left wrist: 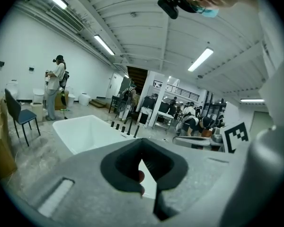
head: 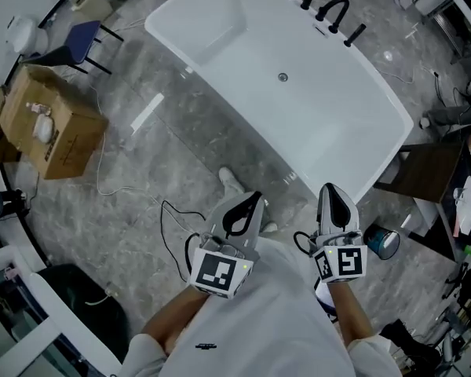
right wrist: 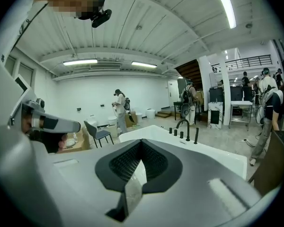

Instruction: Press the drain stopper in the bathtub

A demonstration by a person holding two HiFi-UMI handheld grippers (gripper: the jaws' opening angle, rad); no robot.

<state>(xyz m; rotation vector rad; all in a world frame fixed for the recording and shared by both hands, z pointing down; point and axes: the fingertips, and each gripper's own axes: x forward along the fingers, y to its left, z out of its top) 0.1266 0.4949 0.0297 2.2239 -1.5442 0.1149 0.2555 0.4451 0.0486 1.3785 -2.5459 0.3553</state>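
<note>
left gripper [head: 255, 198], right gripper [head: 330, 188]: fingers closed, empty, short of bathtub [head: 220, 22]; drain stopper [head: 282, 77] probably stiff, sprung; press centre squarely.

Small round stopper [head: 282, 77], ctr of white tub [head: 337, 132].

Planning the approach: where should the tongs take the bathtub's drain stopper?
Its round top, from straight above: the drain stopper sits low on the bathtub floor, showing no side to pinch, so probably press rather than grip.
</note>
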